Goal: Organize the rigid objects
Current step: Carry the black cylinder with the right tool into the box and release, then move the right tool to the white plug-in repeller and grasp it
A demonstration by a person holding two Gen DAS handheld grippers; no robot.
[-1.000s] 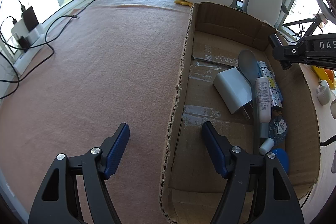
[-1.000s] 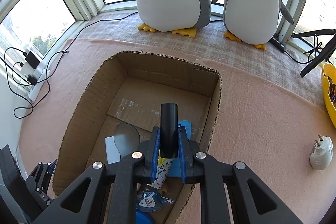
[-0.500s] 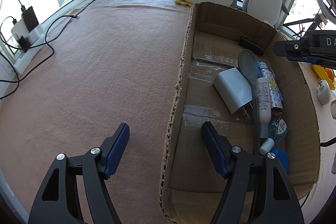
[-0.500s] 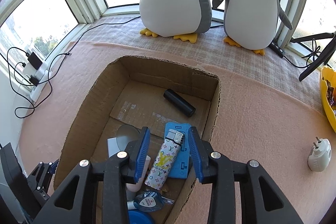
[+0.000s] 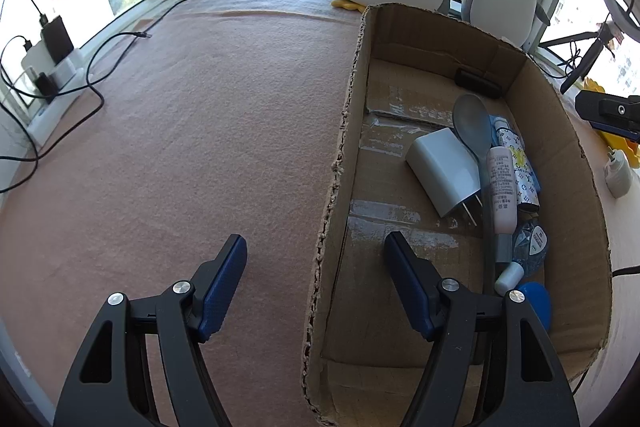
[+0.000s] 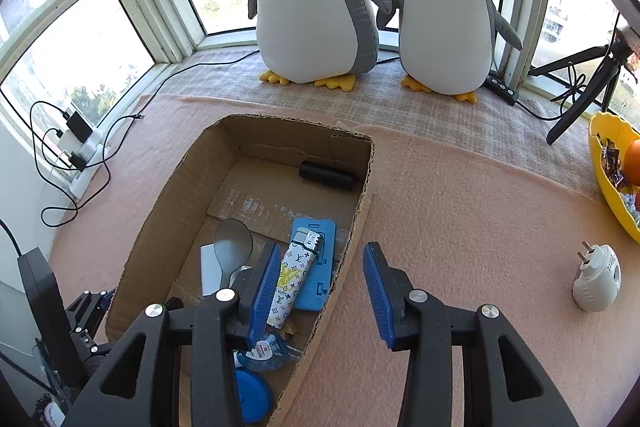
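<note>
Inside the cardboard box (image 6: 256, 147), against its far wall, lies the black cylinder (image 6: 327, 175), on its side and apart from the other items. The right gripper (image 6: 318, 291) is released: its jaws have just been opening, nothing sits between them, and they straddle the box's right wall from above without visibly touching it. The left gripper (image 5: 316, 283) also stands open and grips nothing; its jaws are set either side of the box's left wall (image 5: 340, 163), whether touching cannot be told. The step in hand appears to be clearing away from the drop and going for the next loose item, most likely the white plug-in device (image 6: 596, 279) resting on the pink blanket (image 6: 460, 211), well apart from the box on the right. To do this well, lift the right gripper clear of the cardboard edge before moving sideways, so the wall is not dragged; keep the left gripper steady at its wall so the box does not slide. Approach the device across its narrower body, away from the prongs, which point up and to the left. The device is a rounded white shell with two metal prongs and a vented face; it looks hard and smooth, so a centred grip should reduce slipping. The box already contains a grey spoon (image 6: 233, 247), a patterned lighter (image 6: 294, 277), a blue flat case (image 6: 320, 263) and a white charger (image 5: 444, 173).
</note>
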